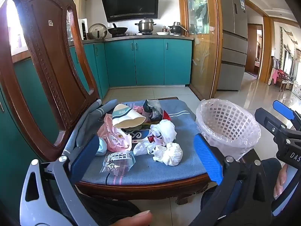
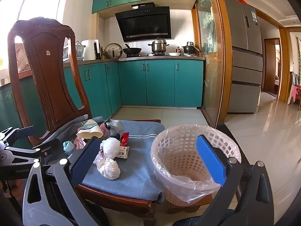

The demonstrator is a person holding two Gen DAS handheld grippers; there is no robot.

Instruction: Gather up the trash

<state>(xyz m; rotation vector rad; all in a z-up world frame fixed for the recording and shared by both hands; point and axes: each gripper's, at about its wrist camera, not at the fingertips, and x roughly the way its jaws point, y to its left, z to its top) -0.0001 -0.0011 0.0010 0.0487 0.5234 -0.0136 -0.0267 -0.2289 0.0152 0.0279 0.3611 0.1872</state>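
Trash [image 1: 143,131]: paper cup [image 1: 128,117], pink bag [image 1: 115,139], white wads [image 1: 170,153], wrappers, heaped on chair cushion [image 1: 150,169]. Basket [image 1: 227,126], plastic-lined, on stool just right of the chair. Left gripper [image 1: 146,160]: jaws spread wide, nothing held. Right gripper [image 2: 148,162]: likewise spread, nothing held.

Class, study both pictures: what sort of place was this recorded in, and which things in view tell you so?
Most likely a home kitchen. A range hood hangs over a stove with a steel pot and wok, teal cabinets line the wall, and a tall fridge stands beside them.
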